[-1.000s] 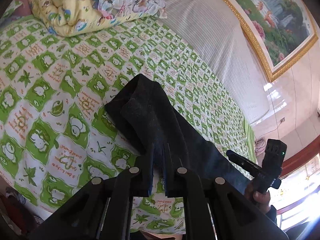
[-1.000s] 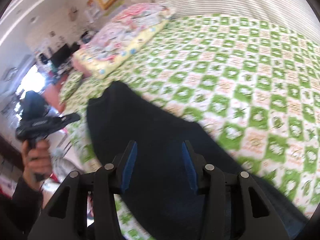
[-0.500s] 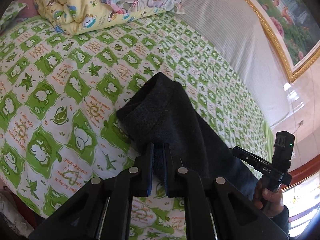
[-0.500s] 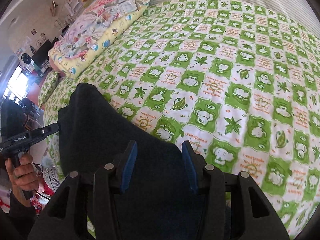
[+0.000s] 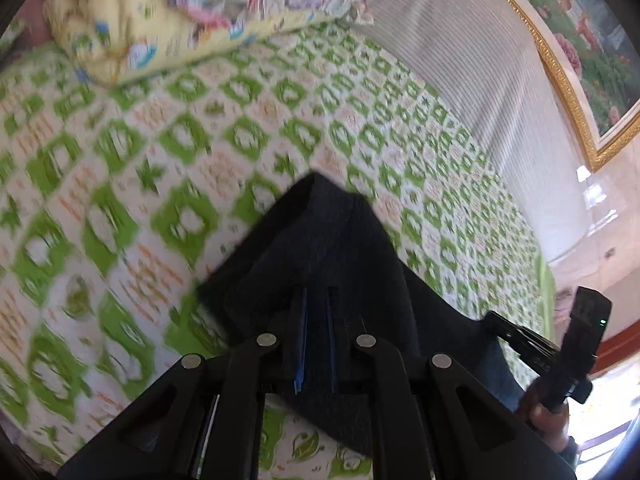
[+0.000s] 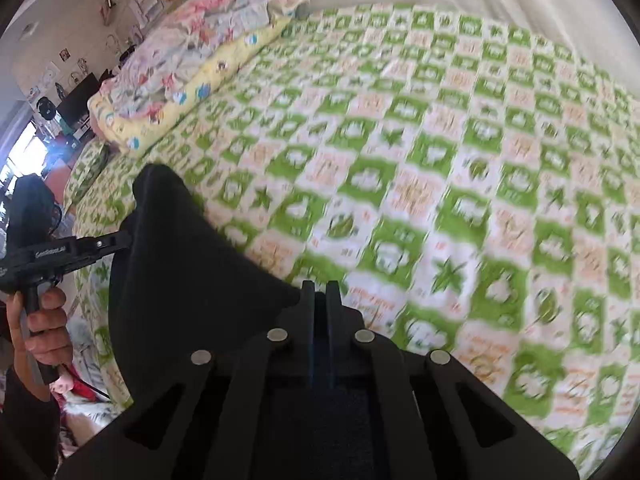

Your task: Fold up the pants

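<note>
Dark navy pants (image 5: 328,240) lie folded lengthwise on the green-and-white bedspread (image 5: 120,208). In the left wrist view my left gripper (image 5: 316,292) is shut on a bunched fold of the pants near one end. It shows from the side at the left of the right wrist view, as the left gripper (image 6: 120,240) held in a hand and touching the cloth. My right gripper (image 6: 320,286) has its jaws closing to a thin slit on the pants (image 6: 180,280) at their near edge. Its fingers meet the cloth at the far right of the left wrist view, right gripper (image 5: 494,320).
A folded yellow and floral quilt (image 6: 192,64) sits at the head of the bed. A striped cover (image 5: 460,64) runs along the far side below a gold-framed painting (image 5: 580,40). Beyond the bed's left edge stand cluttered furniture and a bright window (image 6: 24,152).
The right gripper's jaws went from wide apart over the pants to closed on their edge. Both grippers moved forward over the bed, carrying the pants along.
</note>
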A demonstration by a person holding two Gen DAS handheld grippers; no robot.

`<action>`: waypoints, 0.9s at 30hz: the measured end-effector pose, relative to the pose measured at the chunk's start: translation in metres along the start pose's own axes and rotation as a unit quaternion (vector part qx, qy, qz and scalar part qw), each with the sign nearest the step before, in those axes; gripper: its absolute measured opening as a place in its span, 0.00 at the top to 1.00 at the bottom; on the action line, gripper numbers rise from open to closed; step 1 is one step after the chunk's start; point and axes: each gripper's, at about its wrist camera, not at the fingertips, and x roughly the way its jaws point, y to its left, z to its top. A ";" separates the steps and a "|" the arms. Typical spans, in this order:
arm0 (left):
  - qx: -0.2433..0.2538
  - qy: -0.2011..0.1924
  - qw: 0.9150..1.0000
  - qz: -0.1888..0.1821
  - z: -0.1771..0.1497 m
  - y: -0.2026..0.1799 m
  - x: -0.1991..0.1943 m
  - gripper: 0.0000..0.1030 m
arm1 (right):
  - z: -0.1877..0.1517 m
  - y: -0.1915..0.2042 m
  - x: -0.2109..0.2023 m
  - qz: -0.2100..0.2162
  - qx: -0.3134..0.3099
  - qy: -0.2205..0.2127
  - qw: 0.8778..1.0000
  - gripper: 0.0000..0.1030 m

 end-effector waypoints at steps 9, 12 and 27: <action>-0.048 0.005 0.999 0.019 -0.011 0.030 -0.016 0.63 | -0.002 -0.004 0.017 -0.001 0.006 0.017 1.000 0.95; -0.056 0.011 0.998 0.024 -0.017 0.035 -0.013 0.44 | -0.005 -0.010 0.022 0.008 0.023 0.019 1.000 0.95; -0.041 -0.021 0.999 -0.005 -0.010 0.018 -0.004 0.82 | -0.009 -0.014 0.023 0.020 0.043 0.022 0.999 0.93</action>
